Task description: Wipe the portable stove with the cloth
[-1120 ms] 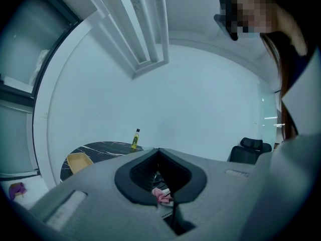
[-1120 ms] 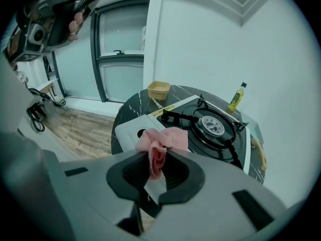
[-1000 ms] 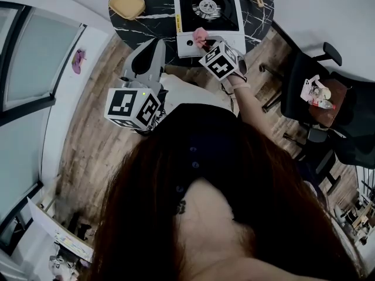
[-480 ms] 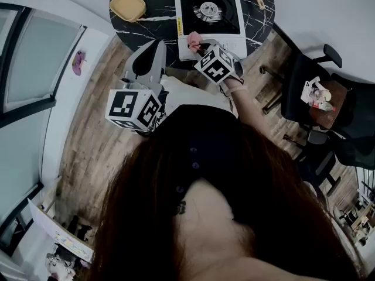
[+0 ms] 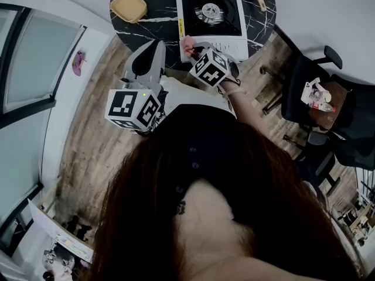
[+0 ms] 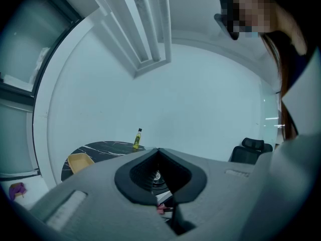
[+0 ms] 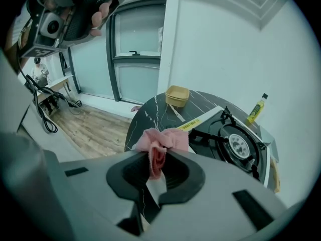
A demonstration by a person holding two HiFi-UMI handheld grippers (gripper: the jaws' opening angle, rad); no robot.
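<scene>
Cloth pinched at the stove's corner

Nearest in, the left gripper (image 5: 153, 48) hung at the near edge of the table (image 5: 146, 25), jaws closed together on nothing. Just past it, the right gripper (image 5: 191, 47) was clamped on the pink cloth (image 5: 187, 42), bunched at the near left corner of the stove (image 5: 225, 42). Beyond, the burner (image 5: 210, 8) sat mid-stove, a yellow dish (image 5: 128, 6) off to its left, and a small bottle (image 7: 257, 108) stood farthest back.
</scene>
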